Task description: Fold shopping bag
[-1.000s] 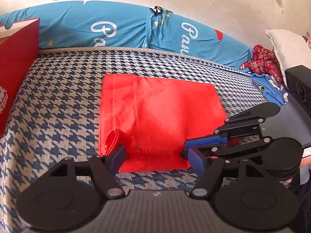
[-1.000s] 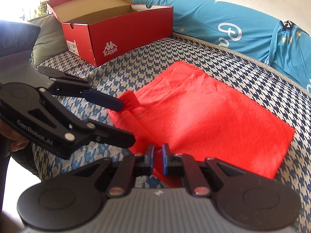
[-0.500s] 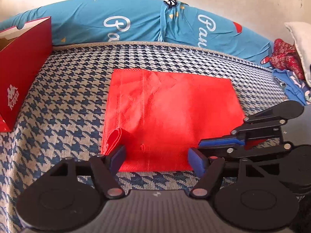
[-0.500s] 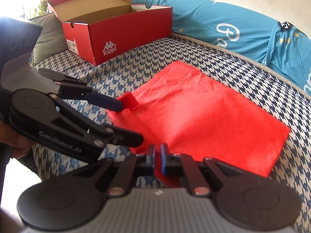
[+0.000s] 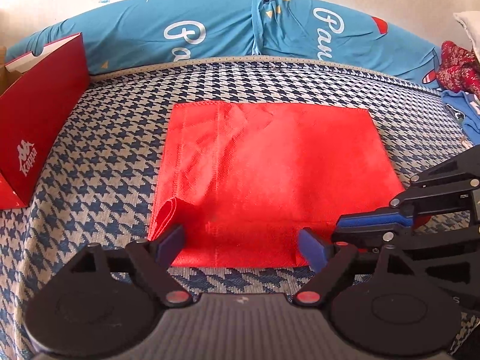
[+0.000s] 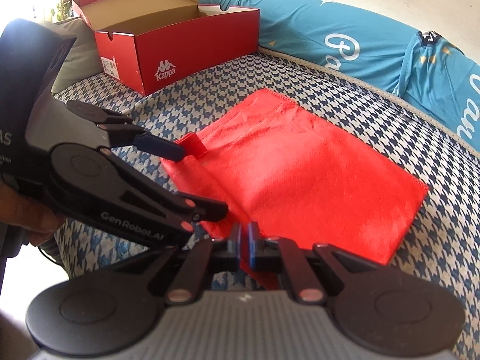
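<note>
Bedcover (image 5: 99, 162) unchanged; left gripper (image 5: 240, 244) opening wider.

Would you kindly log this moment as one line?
bag: flat on bed | left gripper: opening, nothing pinched, over near edge | right gripper: shut on bag corner

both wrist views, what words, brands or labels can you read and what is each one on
"Kappa" with its logo: on the red shoebox, front face, and again on its side in the left wrist view.
"GenRobot.AI": on the left gripper body.
"Pa..." in white script, cut off by folds: on the blue bedding.
White sticker on the shoebox end: too small to read.
Pale letters on the dark device body at far left of the right wrist view: cut off, unreadable.
</note>
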Tool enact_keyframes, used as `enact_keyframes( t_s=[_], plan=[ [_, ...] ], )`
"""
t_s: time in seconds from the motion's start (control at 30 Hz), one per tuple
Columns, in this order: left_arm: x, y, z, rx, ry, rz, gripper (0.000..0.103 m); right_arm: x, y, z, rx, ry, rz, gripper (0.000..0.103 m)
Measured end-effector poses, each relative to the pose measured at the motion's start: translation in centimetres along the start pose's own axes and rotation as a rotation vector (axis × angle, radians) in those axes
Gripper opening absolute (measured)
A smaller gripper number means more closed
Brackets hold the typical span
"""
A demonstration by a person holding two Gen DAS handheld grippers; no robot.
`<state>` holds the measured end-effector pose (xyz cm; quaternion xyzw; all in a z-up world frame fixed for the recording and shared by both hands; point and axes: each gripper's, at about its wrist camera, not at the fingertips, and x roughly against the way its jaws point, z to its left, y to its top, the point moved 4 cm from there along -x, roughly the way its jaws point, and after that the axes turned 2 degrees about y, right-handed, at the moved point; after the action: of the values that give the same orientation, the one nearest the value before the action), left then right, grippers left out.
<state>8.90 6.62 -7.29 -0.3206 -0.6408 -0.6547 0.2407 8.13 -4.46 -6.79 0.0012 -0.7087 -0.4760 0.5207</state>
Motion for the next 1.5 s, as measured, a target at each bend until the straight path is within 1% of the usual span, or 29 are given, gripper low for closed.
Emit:
enact_keyframes(
  t_s=[0.07,0.2,0.33,0.5,0.63,1.07,1.27,1.37,1.5],
  plan=[
    [-0.1,-0.1,-0.3,-0.007,0.018,-0.005,0.086,0.2,-0.2,0.0,0.019,-0.001,0.007,0.004],
    [-0.1,-0.2,-0.3,-0.007,0.026,-0.011,0.088,0.7,-0.6,-0.3,0.038,0.013,0.016,0.004],
    [-0.1,-0.3,-0.4,-0.004,0.029,-0.023,0.089,1.6,-1.3,-1.6,-0.009,0.051,0.019,0.004],
    [0.0,-0.4,-0.4,-0.007,0.025,-0.029,0.089,2.4,-2.2,-2.3,-0.022,0.064,0.014,0.004],
    [0.1,-0.5,-0.3,-0.006,0.021,-0.04,0.089,3.2,-2.8,-3.2,-0.057,0.084,0.007,0.003],
    [0.3,-0.8,-0.2,0.003,0.017,-0.061,0.089,4.9,-3.5,-5.0,-0.178,0.023,-0.016,0.003],
    [0.4,-0.9,-0.3,0.005,0.019,-0.066,0.089,5.0,-3.7,-5.3,-0.204,-0.002,-0.014,0.003],
    [0.4,-0.9,-0.3,0.004,0.019,-0.067,0.089,4.4,-4.0,-5.5,-0.2,-0.031,0.012,0.003],
    [0.5,-0.9,-0.3,-0.004,0.02,-0.072,0.089,3.8,-4.1,-5.7,-0.207,-0.04,0.029,0.002]
  ],
)
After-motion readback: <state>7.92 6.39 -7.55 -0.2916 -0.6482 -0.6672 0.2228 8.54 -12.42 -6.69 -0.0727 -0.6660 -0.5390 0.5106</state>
